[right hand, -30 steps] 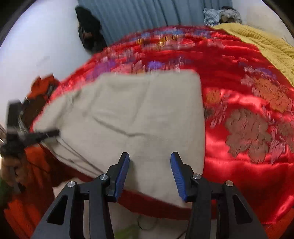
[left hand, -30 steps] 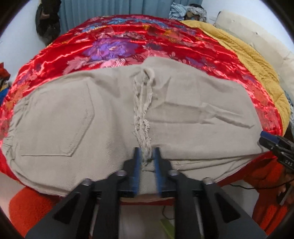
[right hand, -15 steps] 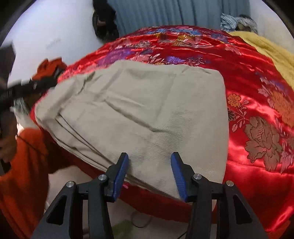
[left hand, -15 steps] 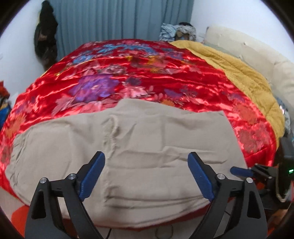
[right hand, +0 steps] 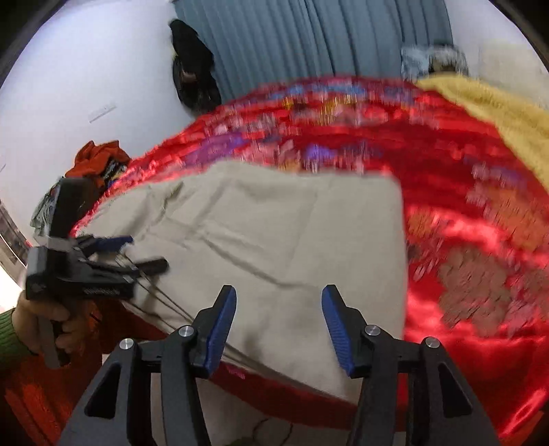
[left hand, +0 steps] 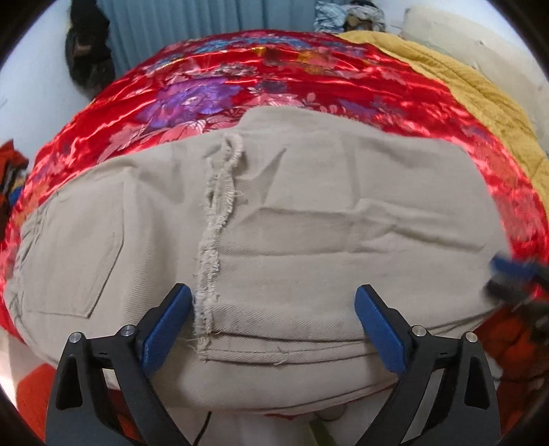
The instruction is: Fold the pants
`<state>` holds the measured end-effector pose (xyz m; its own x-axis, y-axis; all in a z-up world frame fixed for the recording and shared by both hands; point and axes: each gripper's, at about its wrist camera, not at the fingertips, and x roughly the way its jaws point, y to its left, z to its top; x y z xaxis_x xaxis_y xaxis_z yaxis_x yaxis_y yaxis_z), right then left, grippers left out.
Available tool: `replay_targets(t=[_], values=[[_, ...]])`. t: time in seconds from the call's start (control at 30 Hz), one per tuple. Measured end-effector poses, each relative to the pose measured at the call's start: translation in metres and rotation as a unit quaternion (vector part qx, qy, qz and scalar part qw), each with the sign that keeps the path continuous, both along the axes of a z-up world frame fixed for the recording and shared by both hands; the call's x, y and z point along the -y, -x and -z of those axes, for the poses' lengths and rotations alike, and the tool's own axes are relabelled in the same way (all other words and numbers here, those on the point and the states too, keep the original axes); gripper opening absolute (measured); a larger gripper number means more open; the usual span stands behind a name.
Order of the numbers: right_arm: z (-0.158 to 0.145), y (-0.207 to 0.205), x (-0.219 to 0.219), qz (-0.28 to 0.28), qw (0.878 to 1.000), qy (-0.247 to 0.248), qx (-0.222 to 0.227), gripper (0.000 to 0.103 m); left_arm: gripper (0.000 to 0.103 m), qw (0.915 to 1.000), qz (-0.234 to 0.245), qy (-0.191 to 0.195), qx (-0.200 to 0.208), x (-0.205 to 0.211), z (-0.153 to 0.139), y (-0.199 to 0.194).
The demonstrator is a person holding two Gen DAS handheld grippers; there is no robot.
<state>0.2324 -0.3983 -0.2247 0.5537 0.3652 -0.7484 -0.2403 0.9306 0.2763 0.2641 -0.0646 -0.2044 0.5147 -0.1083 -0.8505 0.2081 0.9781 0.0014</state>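
Left wrist view: the left tool [left hand: 272,320] hangs over the near edge of a bed, its blue pads [left hand: 167,324] spread wide and still parting, with nothing pinched between them. Just ahead of and beneath the tool lie the beige pants [left hand: 308,219], folded into a broad stack on a red floral satin bedspread [left hand: 212,85]. A frayed raw hem [left hand: 214,233] runs away from the tool's left pad up across the cloth, and a patch pocket [left hand: 73,264] shows to the tool's left. A mustard-yellow blanket [left hand: 480,103] lies farther off to the right, a blue-grey curtain [left hand: 192,27] beyond the bed.

From the right wrist view, the right tool [right hand: 278,324] is poised above the near right part of the same pants [right hand: 291,240], jaws about half parted and gripping nothing; the cloth lies below the pads, and whether they touch it cannot be told. To its left, a hand [right hand: 51,319] in a green cuff holds the left tool [right hand: 140,252] over the stack's layered edge. The far bedspread [right hand: 463,240] is blurred.
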Motion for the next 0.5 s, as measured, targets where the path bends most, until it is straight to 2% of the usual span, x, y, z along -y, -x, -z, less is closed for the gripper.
replay_targets(t=[0.03,0.13,0.27,0.37,0.43,0.47,0.5], values=[[0.008,-0.003,-0.001,-0.001,1.0,0.001,-0.018,0.053,0.097,0.9999,0.002,0.01,0.004,0.002,-0.004,0.0],[0.011,-0.004,-0.004,-0.007,1.0,0.012,-0.015,0.055,0.097,0.9994,0.014,0.022,0.023,0.015,-0.022,-0.007],[0.016,-0.004,-0.006,-0.009,1.0,0.014,-0.018,0.058,0.097,0.9989,0.033,0.004,0.033,0.044,-0.027,-0.037],[0.017,-0.006,-0.007,-0.012,1.0,0.015,-0.018,0.061,0.097,0.9994,0.016,-0.013,0.029,0.05,-0.012,-0.062],[0.019,-0.005,-0.01,-0.016,1.0,0.02,-0.017,0.062,0.098,0.9997,-0.015,-0.02,0.004,0.041,0.01,-0.078],[0.02,-0.005,-0.011,-0.018,0.999,0.024,-0.016,0.063,0.103,0.9996,-0.025,-0.014,-0.006,0.034,0.02,-0.082],[0.02,-0.004,-0.012,-0.021,0.999,0.028,-0.015,0.063,0.103,0.9995,-0.03,0.004,-0.013,0.028,0.028,-0.084]])
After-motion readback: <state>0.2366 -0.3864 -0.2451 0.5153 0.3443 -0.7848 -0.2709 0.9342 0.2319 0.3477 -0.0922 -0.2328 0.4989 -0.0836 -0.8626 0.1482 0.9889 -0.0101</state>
